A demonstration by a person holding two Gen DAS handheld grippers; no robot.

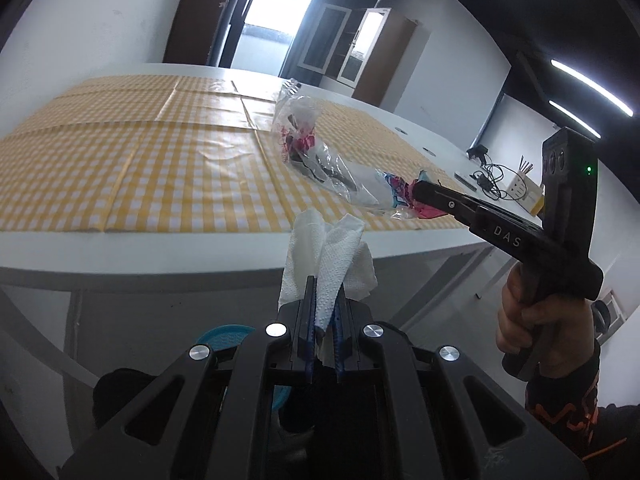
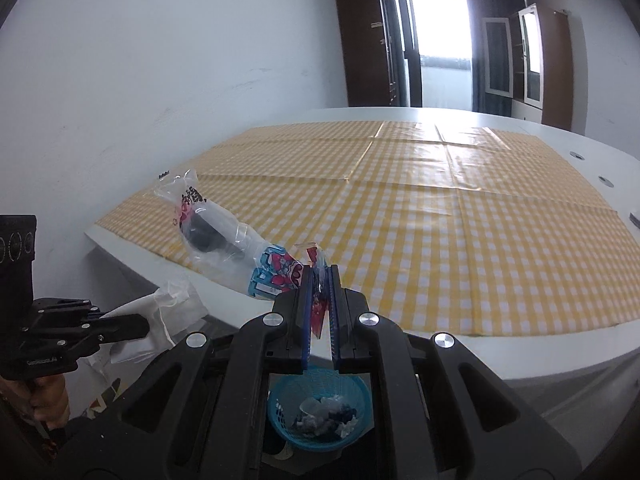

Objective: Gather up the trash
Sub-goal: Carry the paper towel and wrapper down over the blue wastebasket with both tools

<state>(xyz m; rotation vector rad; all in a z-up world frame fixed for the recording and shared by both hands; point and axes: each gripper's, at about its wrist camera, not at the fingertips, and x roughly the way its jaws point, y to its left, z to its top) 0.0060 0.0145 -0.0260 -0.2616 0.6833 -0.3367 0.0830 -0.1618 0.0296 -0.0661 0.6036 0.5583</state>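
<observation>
My left gripper is shut on a crumpled white paper towel, held in the air just off the near edge of the table. My right gripper is shut on one end of a long clear plastic wrapper with red and blue print. The rest of the wrapper hangs out over the table's corner. In the left wrist view the right gripper comes in from the right with the wrapper. The right wrist view shows the left gripper and its paper towel at lower left. A blue basket holding trash sits below both.
A white table carries a yellow checked cloth. Cables, a charger and a small box lie at its far right end. A white wall stands to the left. A door and cupboards are behind. A person's hand grips the right handle.
</observation>
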